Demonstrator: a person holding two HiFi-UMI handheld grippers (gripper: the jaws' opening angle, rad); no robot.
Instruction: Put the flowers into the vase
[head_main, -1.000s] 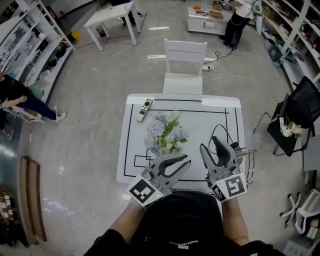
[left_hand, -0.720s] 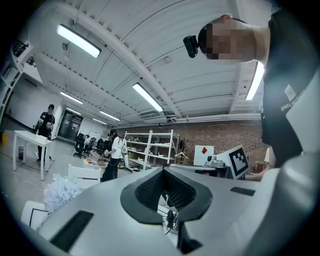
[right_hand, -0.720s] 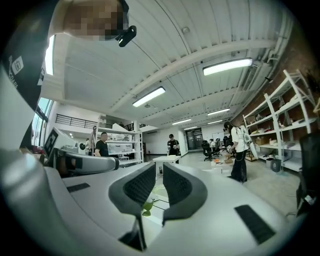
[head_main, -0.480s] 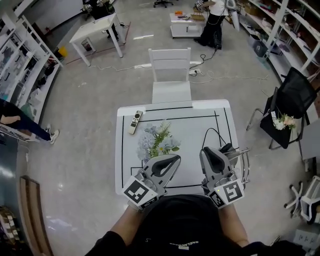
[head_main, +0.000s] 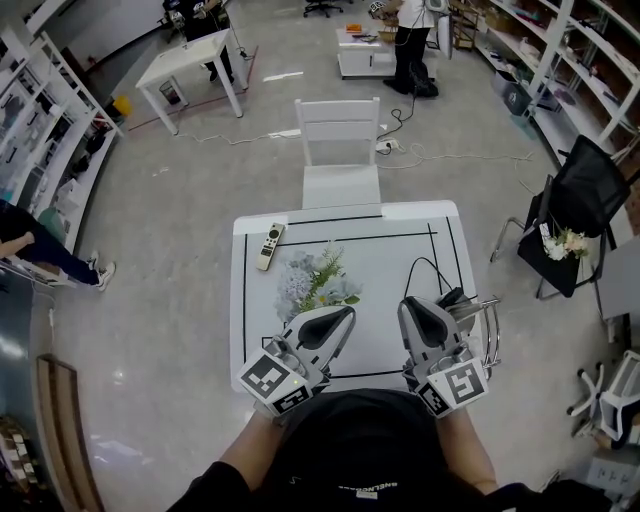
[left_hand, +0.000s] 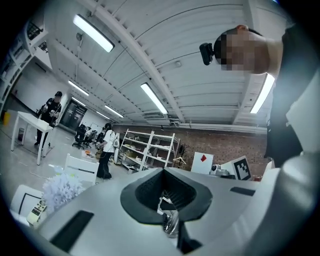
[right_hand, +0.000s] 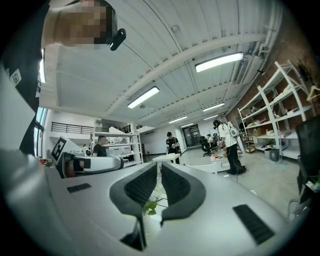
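A bunch of pale blue and white flowers (head_main: 308, 283) with green leaves lies on the white table (head_main: 400, 235), left of its middle. No vase shows clearly in any view. My left gripper (head_main: 346, 314) hovers at the near edge, just below and right of the flowers, shut with nothing in it. In the left gripper view the flowers (left_hand: 62, 188) sit low at the left. My right gripper (head_main: 414, 306) hangs over the table's near right part. Its jaws have just been closing and stand at a thin slit, empty; a green leaf (right_hand: 149, 204) shows beyond them.
A white remote (head_main: 268, 245) lies at the table's far left. A black cable (head_main: 428, 268) loops on the right side, and a metal wire frame (head_main: 489, 322) hangs at the right edge. A white chair (head_main: 340, 150) stands behind the table. People stand far off among desks and shelves.
Both grippers stood open a second ago and are closed now, with nothing caught. The left gripper has shifted a little along the near edge. The head view has drifted, so the table sits slightly higher.
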